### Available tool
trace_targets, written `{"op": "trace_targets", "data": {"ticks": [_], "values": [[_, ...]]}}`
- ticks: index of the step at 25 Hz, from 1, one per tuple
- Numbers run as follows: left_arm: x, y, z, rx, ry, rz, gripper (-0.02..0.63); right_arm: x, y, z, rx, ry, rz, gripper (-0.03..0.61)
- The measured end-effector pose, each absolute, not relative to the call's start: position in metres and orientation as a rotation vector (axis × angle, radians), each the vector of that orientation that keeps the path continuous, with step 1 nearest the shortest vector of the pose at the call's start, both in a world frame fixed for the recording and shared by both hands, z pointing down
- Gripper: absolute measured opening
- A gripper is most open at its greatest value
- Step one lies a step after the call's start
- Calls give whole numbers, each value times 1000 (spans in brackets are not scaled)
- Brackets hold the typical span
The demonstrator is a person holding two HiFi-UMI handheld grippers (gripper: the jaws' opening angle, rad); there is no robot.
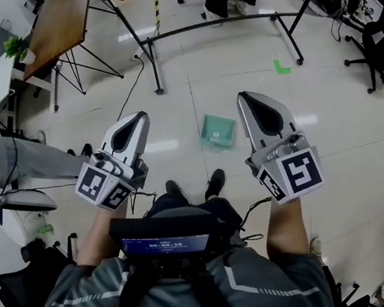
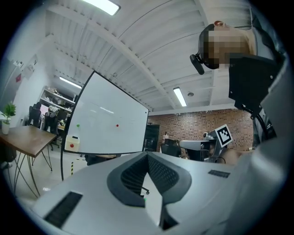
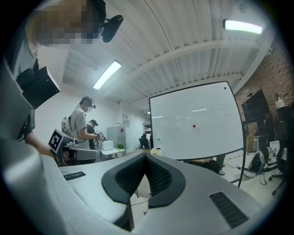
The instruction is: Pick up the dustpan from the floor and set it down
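A green dustpan (image 1: 218, 131) lies flat on the pale tiled floor (image 1: 188, 84), just ahead of the person's shoes (image 1: 216, 183), with bare floor around it. The left gripper (image 1: 140, 116) and right gripper (image 1: 244, 97) flank it, each with jaws closed together on nothing. A whiteboard stand's legs (image 1: 225, 27) and a wooden table (image 1: 58, 22) border the space beyond.

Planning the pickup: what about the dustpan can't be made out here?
- Head view: the dustpan is too small to show its handle or which way it faces.
- Left gripper view: its fingers fill the lower frame and cover most of the floor; no dustpan shows.
- Right gripper view: the same, behind its fingers.
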State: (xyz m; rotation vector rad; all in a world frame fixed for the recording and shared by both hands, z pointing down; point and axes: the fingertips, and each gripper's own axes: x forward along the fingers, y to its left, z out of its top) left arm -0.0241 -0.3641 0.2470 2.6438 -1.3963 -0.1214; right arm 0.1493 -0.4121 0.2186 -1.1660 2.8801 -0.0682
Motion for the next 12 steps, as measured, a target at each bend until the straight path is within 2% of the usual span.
{"op": "trace_targets", "data": {"ticks": [7,12], "values": [[-71,-272,247,2603,-1403,-204,25,119,-330,220,-1226,2863,-95,15],[-150,-175,264,2634,-1332,-203,25,47,-229,227,-1321,2868,-101,15]]}}
